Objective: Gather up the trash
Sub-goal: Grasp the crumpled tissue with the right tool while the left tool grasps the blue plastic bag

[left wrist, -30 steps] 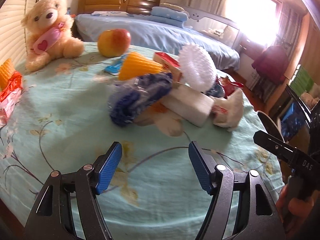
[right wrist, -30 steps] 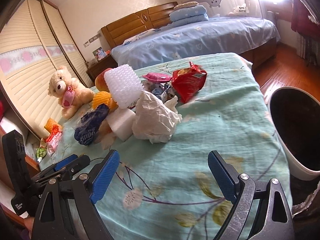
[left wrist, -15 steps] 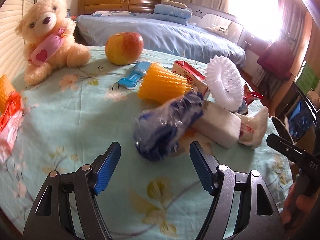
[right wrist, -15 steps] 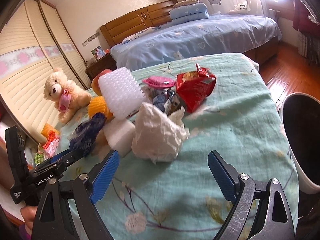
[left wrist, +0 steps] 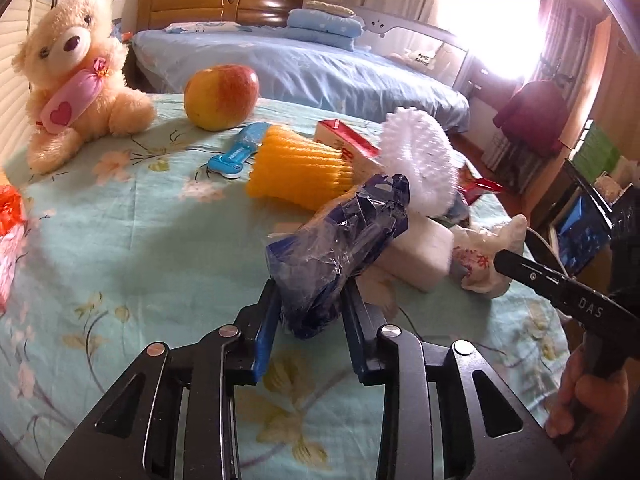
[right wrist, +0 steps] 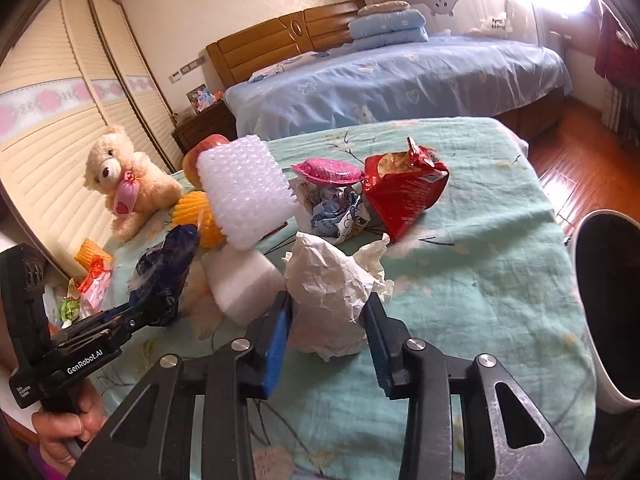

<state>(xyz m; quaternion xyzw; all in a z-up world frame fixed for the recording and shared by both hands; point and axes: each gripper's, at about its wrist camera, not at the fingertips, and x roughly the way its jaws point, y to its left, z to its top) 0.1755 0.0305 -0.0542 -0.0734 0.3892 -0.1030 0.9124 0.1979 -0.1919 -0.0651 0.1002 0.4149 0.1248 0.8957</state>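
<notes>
A pile of trash lies on the green flowered tablecloth (left wrist: 120, 248). My left gripper (left wrist: 310, 308) is shut on a crumpled blue plastic bag (left wrist: 340, 240); the bag also shows in the right wrist view (right wrist: 168, 272). My right gripper (right wrist: 328, 320) is shut on a crumpled white paper bag (right wrist: 328, 288), whose end shows in the left wrist view (left wrist: 488, 256). Beside them lie a white foam block (right wrist: 240, 284), a white bubble sheet (right wrist: 244, 188), a yellow foam net (left wrist: 300, 168), a red snack bag (right wrist: 404, 192) and a pink wrapper (right wrist: 326, 170).
A white bin with a dark inside (right wrist: 612, 328) stands at the table's right edge. A teddy bear (left wrist: 76, 76), an apple (left wrist: 222, 96), a blue clip (left wrist: 236, 156) and a red box (left wrist: 346, 146) sit on the table. Orange-red packets (right wrist: 94, 276) lie far left.
Both grippers moved forward into the pile and closed: the left one on the blue plastic bag, the right one on the white paper bag.
</notes>
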